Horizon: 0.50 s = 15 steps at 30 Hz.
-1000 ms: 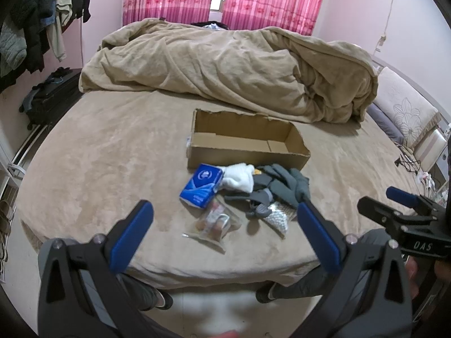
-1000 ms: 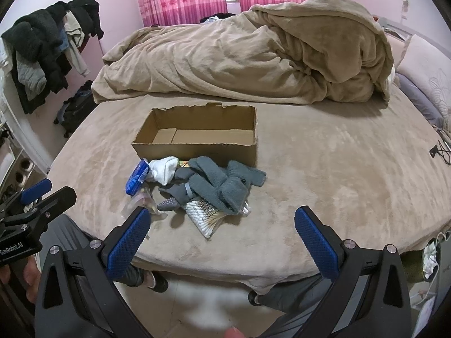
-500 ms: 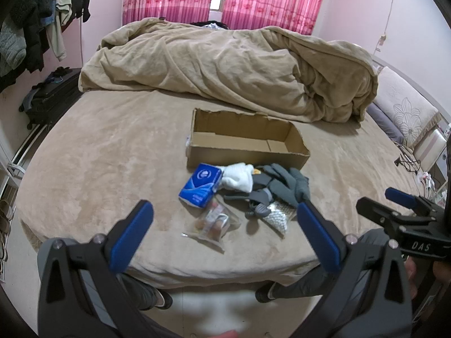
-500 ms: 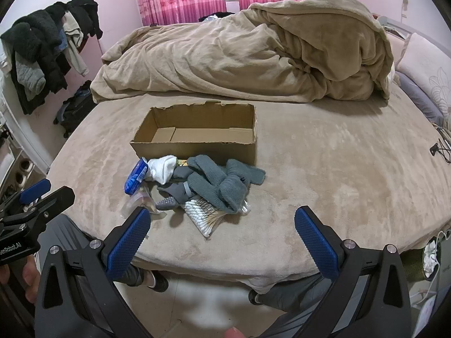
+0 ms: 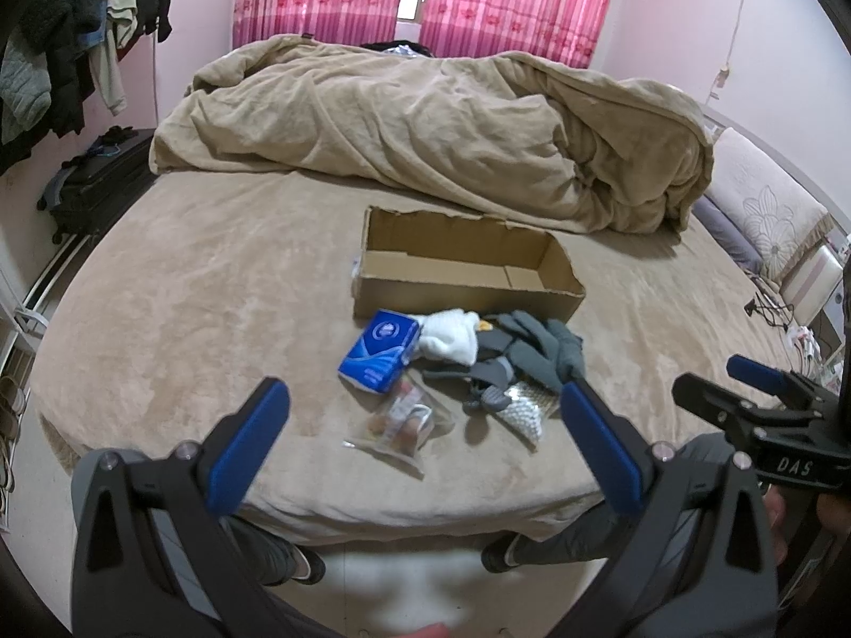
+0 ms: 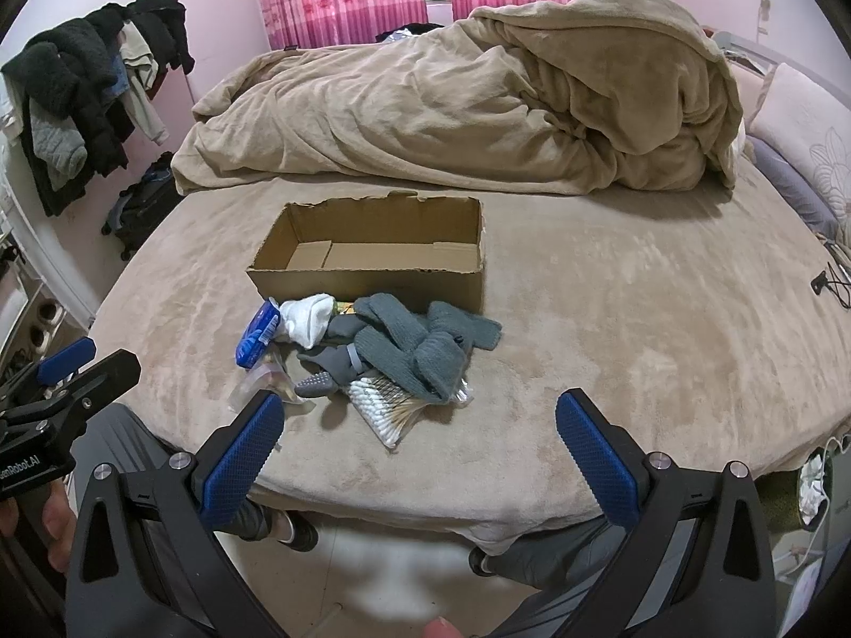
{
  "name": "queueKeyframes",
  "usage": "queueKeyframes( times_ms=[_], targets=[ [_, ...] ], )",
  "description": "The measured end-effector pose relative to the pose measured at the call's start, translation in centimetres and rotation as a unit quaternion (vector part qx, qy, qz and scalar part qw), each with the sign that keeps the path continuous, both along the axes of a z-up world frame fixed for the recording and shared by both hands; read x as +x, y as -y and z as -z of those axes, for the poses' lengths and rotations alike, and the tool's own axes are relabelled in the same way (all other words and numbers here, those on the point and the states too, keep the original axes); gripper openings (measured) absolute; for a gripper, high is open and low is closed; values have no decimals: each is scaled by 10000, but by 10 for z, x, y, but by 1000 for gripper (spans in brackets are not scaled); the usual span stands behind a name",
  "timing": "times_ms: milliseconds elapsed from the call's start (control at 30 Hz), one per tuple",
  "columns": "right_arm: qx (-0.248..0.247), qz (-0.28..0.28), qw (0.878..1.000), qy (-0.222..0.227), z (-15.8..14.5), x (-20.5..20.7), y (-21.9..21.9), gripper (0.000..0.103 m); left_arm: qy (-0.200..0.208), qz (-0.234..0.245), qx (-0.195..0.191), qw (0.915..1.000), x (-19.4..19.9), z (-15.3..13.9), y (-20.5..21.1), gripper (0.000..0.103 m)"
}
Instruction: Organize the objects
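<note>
An open, empty cardboard box (image 5: 468,271) (image 6: 372,260) sits on the bed. In front of it lies a pile: a blue packet (image 5: 380,348) (image 6: 256,334), a white sock (image 5: 449,337) (image 6: 306,316), grey gloves (image 5: 537,348) (image 6: 415,340), a bag of cotton swabs (image 5: 524,412) (image 6: 391,406) and a clear bag of small items (image 5: 399,422) (image 6: 266,380). My left gripper (image 5: 420,441) is open and empty, held before the bed's near edge. My right gripper (image 6: 420,446) is open and empty, to the right of the left one.
A bunched beige duvet (image 5: 436,122) covers the far half of the bed. Clothes hang on a rack (image 6: 90,101) at the left, above a black suitcase (image 5: 90,186). Pillows (image 5: 766,212) and cables (image 6: 829,282) lie at the right. The person's knees are below the bed edge.
Both grippers have barely drifted; the pile and the box have not moved. Both grippers remain open.
</note>
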State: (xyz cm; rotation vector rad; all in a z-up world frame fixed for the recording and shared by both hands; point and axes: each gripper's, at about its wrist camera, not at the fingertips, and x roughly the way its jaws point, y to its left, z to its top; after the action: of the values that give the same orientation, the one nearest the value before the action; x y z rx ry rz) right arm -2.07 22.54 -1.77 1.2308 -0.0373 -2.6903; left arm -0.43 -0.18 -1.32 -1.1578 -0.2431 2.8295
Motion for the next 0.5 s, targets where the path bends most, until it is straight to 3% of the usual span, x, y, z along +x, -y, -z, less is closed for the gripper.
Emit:
queueKeyframes(
  times_ms=[500],
  targets=[
    [9, 11, 10000, 15, 0, 0, 0, 103, -5, -13, 12, 10000, 0, 0, 1, 102]
  ],
)
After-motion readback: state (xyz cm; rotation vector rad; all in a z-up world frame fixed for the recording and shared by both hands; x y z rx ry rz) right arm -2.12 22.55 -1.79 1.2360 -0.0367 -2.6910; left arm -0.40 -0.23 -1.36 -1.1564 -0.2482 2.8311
